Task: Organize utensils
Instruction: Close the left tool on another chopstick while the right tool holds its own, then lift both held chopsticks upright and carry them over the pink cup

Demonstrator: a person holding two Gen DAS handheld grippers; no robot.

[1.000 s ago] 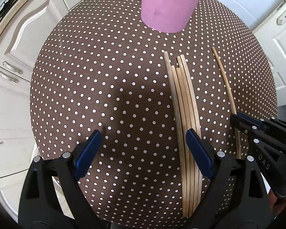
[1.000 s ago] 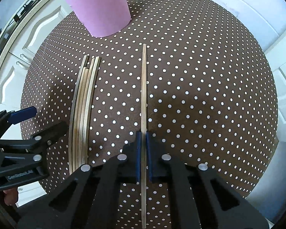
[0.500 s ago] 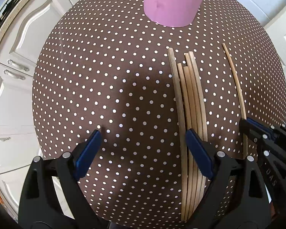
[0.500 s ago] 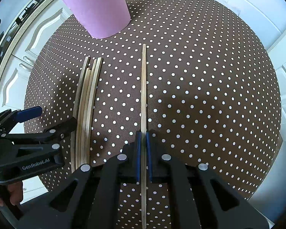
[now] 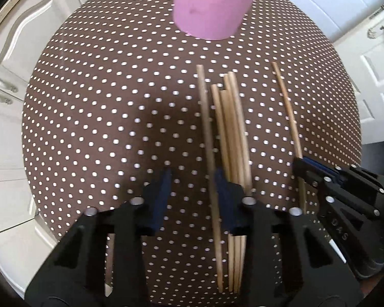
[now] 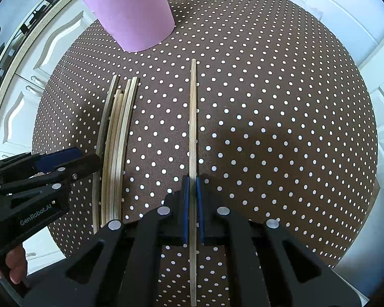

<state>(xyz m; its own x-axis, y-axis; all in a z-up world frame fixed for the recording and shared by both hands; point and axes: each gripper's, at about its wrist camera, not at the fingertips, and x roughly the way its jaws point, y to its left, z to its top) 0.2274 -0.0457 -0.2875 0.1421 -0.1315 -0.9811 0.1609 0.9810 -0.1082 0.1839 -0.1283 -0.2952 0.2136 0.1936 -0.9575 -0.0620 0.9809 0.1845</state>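
Right wrist view, left to right: left gripper [image 6: 71, 161] low over the chopstick bundle [image 6: 115, 148], fingers apart around its leftmost stick. Single chopstick [image 6: 192, 128] clamped between the right gripper [image 6: 192, 204] fingers. Pink cup [image 6: 133, 12] stands upright beyond, on the dotted brown tablecloth [image 6: 268, 115].

Bright daylight, soft shadows on the tablecloth [image 6: 268, 102], strong fisheye bending at edges; left view motion-blurred.

Six wooden chopsticks [image 6: 193, 128] lie on the table [image 6: 268, 102]: five bunched together, one apart. One pink cup [image 6: 133, 12] stands there. Two grippers show.
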